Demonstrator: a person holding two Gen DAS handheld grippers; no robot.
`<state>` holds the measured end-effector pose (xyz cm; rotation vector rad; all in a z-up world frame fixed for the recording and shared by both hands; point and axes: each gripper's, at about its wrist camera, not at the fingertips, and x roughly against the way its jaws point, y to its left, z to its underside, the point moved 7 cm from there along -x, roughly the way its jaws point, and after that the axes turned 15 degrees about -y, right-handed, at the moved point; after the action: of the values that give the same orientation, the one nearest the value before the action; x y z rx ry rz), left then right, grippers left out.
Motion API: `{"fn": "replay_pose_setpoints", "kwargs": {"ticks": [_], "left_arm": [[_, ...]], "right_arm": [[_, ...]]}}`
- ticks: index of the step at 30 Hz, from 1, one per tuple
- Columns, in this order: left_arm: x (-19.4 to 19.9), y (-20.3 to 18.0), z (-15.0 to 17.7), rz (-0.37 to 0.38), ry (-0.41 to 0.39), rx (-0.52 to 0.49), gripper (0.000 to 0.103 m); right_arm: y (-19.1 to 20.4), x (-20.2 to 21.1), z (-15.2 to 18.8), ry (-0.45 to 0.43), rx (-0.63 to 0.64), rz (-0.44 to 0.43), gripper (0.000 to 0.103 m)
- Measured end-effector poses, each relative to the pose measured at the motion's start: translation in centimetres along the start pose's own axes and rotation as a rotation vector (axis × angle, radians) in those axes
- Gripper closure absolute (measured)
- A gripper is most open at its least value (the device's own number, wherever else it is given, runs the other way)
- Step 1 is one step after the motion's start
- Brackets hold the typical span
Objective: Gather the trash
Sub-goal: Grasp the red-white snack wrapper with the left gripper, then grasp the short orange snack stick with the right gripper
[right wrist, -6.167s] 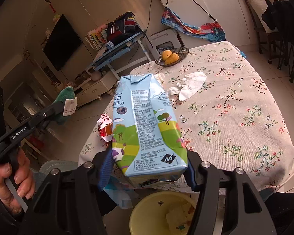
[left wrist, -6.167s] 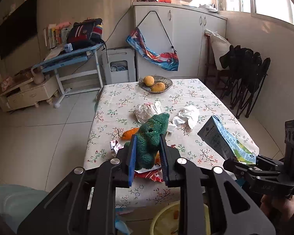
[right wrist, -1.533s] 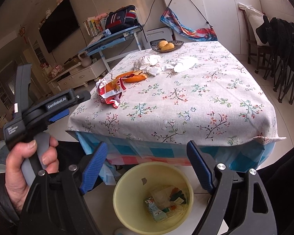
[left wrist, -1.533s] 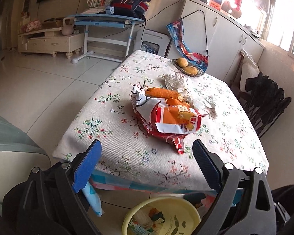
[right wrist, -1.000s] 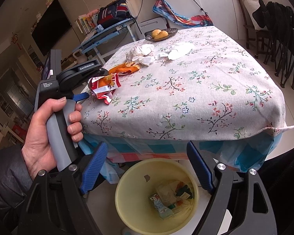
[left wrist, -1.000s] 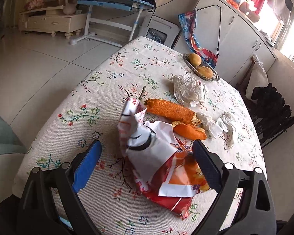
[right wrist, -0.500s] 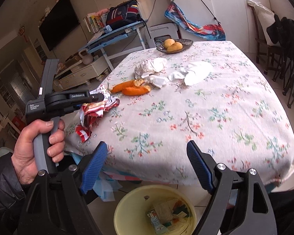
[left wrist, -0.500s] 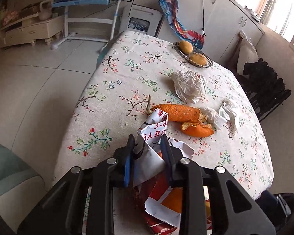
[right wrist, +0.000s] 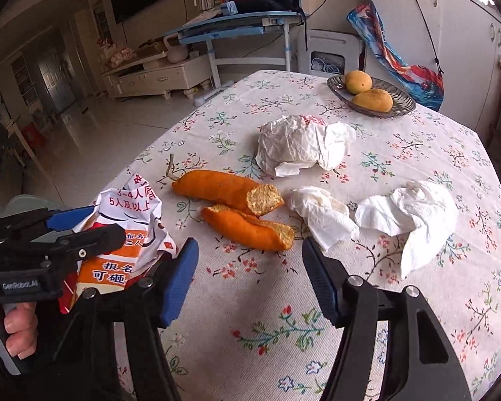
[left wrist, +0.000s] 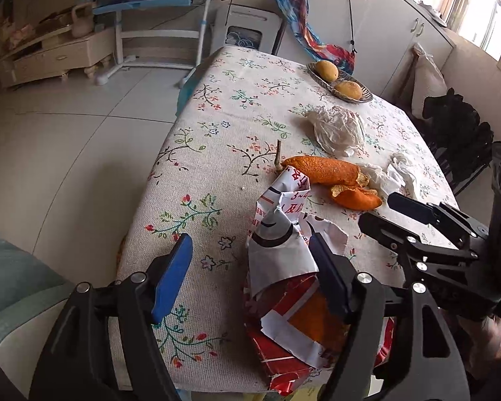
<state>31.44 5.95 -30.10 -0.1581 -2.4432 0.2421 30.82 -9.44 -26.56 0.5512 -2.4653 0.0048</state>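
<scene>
A crumpled red, orange and white wrapper (left wrist: 284,287) hangs at the near table edge, against my left gripper's right finger. My left gripper (left wrist: 250,277) is open around it; the wrapper also shows in the right wrist view (right wrist: 123,234). Two orange peel pieces (right wrist: 230,200) lie mid-table. White tissues (right wrist: 377,217) and a crumpled white bag (right wrist: 300,147) lie beyond. My right gripper (right wrist: 247,277) is open and empty, just short of the peels.
A floral-cloth table (right wrist: 400,300) holds the trash. A dish with two mangoes (right wrist: 370,95) stands at the far side. Dark folding chairs (left wrist: 461,130) stand to the right. A blue desk (right wrist: 237,23) and low cabinet stand behind.
My left gripper, shut on the wrapper half a second ago, has opened. My right gripper has moved forward over the table toward the peels; the yellow bin has left its view.
</scene>
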Motion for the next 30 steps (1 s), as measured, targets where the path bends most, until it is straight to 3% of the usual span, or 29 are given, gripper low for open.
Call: {"fn": "replay_pose_setpoints", "kwargs": {"ticks": [8, 11, 13, 17, 24, 26, 27, 30], "left_arm": [[-0.1, -0.1, -0.1, -0.004, 0.0, -0.007, 0.034], [0.0, -0.5, 0.1, 0.0, -0.003, -0.018, 0.035], [0.0, -0.9, 0.2, 0.012, -0.003, -0.021, 0.045], [0.0, -1.4, 0.4, 0.045, -0.001, -0.005, 0.061], [0.3, -1.4, 0.6, 0.061, -0.008, 0.021, 0.063], [0.2, -1.5, 0.6, 0.062, -0.007, 0.022, 0.063], [0.2, -1.5, 0.6, 0.061, -0.007, 0.022, 0.062], [0.2, -1.5, 0.5, 0.059, -0.008, 0.017, 0.062]], "right_arm": [[0.5, -2.0, -0.5, 0.055, 0.07, -0.019, 0.05], [0.2, -1.8, -0.5, 0.058, 0.08, 0.003, 0.064], [-0.4, -1.3, -0.3, 0.056, 0.058, 0.007, 0.08], [-0.5, 0.6, 0.5, 0.064, 0.041, -0.003, 0.09], [0.1, 3.1, 1.6, 0.077, 0.017, -0.026, 0.089], [0.2, 3.1, 1.4, 0.062, 0.038, -0.006, 0.066], [0.0, 2.9, 1.3, 0.052, 0.04, 0.001, 0.05], [0.1, 2.1, 0.9, 0.044, 0.025, -0.002, 0.049]]}}
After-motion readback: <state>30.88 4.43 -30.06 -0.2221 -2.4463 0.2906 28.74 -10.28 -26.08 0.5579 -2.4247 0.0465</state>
